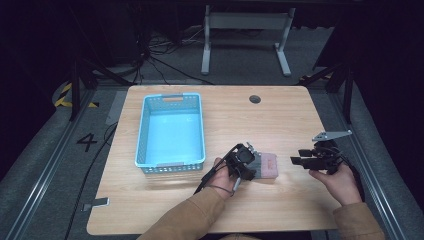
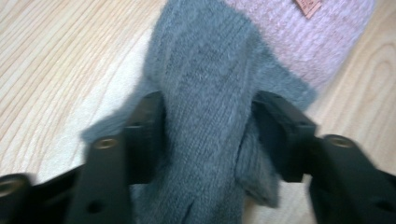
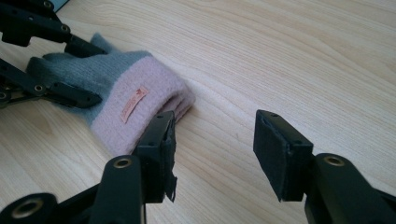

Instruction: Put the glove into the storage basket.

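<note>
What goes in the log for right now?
left gripper: shut on knit glove | right gripper: open beside cuff | basket: empty

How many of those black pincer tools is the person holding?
2. The left gripper is at the table's middle, clamped on the grey-and-pink knitted glove. The right gripper hangs open just right of it.

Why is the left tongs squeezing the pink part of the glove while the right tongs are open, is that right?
Not quite: the left tongs squeeze the grey part of the glove, as the left gripper view shows. The pink cuff lies free, and the right tongs are open.
</note>
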